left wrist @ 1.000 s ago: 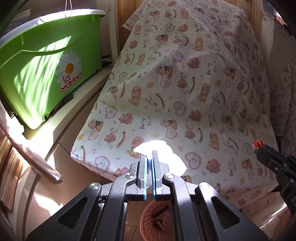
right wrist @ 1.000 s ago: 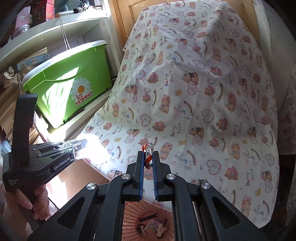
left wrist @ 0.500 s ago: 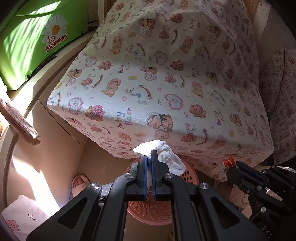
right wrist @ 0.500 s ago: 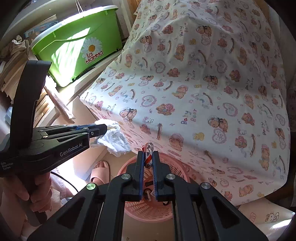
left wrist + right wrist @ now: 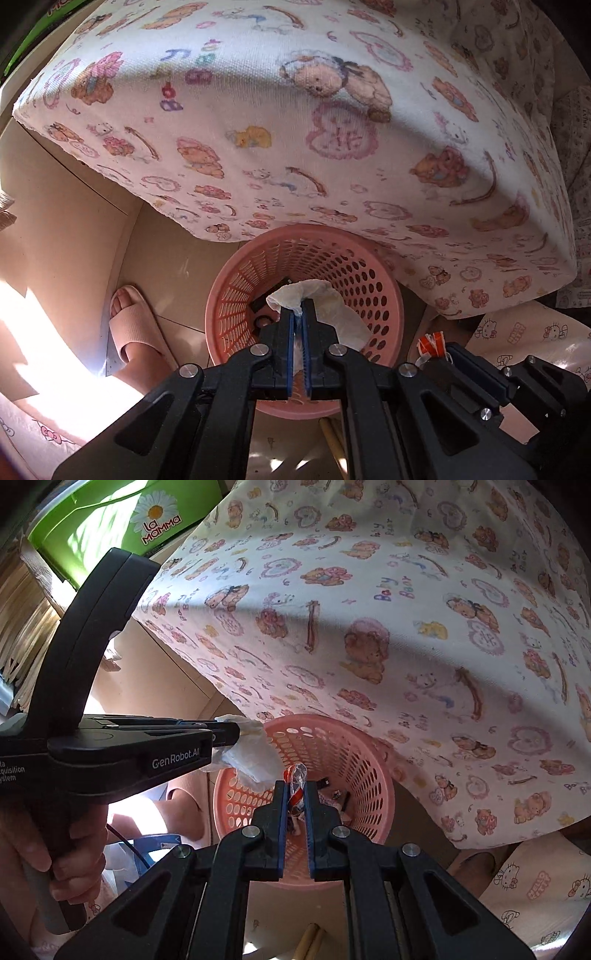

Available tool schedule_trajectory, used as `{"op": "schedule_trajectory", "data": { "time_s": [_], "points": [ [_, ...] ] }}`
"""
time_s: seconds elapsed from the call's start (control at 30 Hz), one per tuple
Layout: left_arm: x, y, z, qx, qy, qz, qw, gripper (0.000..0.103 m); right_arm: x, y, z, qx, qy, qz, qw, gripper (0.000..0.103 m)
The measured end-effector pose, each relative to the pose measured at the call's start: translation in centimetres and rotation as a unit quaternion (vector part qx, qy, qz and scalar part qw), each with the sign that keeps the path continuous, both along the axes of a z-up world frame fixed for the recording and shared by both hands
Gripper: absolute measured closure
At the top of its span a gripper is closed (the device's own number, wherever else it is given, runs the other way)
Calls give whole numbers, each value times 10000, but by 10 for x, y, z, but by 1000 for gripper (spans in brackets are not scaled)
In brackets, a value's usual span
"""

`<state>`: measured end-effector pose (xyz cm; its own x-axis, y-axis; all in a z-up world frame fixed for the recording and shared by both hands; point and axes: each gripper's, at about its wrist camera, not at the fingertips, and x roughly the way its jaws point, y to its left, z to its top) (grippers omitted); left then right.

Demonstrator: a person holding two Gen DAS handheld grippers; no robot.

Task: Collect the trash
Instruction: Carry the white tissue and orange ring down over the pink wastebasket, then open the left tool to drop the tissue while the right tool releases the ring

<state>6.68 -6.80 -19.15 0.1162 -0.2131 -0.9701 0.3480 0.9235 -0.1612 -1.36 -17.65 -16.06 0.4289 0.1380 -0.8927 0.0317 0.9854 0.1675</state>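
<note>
Pink perforated plastic basket (image 5: 373, 295) sat on the tiled floor (image 5: 166, 258), tucked partly under the hanging edge of a teddy-bear print cloth (image 5: 295, 110). Left gripper (image 5: 298, 314) was clamped on a crumpled white tissue (image 5: 332, 302) right over the basket's mouth. Right gripper (image 5: 295, 790) pinched a red-and-clear wrapper (image 5: 295, 775) above the basket too. Green bin (image 5: 110, 517) sat up on a sunlit ledge, and a foot in a pink slipper (image 5: 133, 325) stood beside the basket.

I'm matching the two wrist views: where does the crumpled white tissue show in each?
Left wrist: crumpled white tissue at centre, pinched in the left tool.
Right wrist: tissue left of centre.
Shared landmark: pink perforated plastic basket beneath it.
</note>
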Motion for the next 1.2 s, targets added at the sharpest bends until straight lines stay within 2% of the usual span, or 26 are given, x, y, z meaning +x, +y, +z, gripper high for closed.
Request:
{"op": "schedule_trajectory", "data": {
  "time_s": [0.17, 0.37, 0.4, 0.47, 0.63, 0.77, 0.8, 0.83, 0.87, 0.93, 1.0, 1.2],
  "points": [
    [6, -2, -26, 443, 57, -92, 9990, 100, 5, 7, -28, -130, 197, 14, 9997, 93],
    [13, 5, -44, 632, 246, -37, 9977, 98, 9, 5, -53, -221, 517, -73, 9984, 93],
    [13, 6, -48, 686, 283, -48, 9972, 94, 10, 5, -57, -272, 552, -74, 9981, 93],
    [13, 7, -53, 779, 338, -48, 9964, 80, 10, 5, -63, -290, 638, -70, 9975, 86],
    [12, 8, -63, 921, 440, -73, 9947, 79, 13, 6, -78, -354, 770, -70, 9964, 85],
    [9, 9, -76, 1080, 615, -129, 9922, 64, 15, 9, -92, -409, 999, 4, 9942, 84],
    [8, 9, -78, 1121, 653, -134, 9915, 61, 15, 9, -95, -422, 1063, 0, 9934, 82],
    [7, 9, -80, 1160, 700, -144, 9907, 58, 14, 8, -97, -419, 1123, -6, 9928, 75],
    [6, 9, -81, 1166, 734, -147, 9904, 49, 14, 8, -98, -410, 1165, -17, 9923, 61],
    [6, 9, -80, 1167, 719, -138, 9905, 46, 13, 7, -97, -442, 1092, -106, 9930, 44],
    [7, 9, -77, 1211, 666, -125, 9903, 41, 11, 6, -95, -495, 1022, -183, 9934, 42],
    [9, 12, -57, 1086, 454, -1, 9931, 40, 11, -4, -80, -523, 922, -297, 9939, 42]
  ]
}}
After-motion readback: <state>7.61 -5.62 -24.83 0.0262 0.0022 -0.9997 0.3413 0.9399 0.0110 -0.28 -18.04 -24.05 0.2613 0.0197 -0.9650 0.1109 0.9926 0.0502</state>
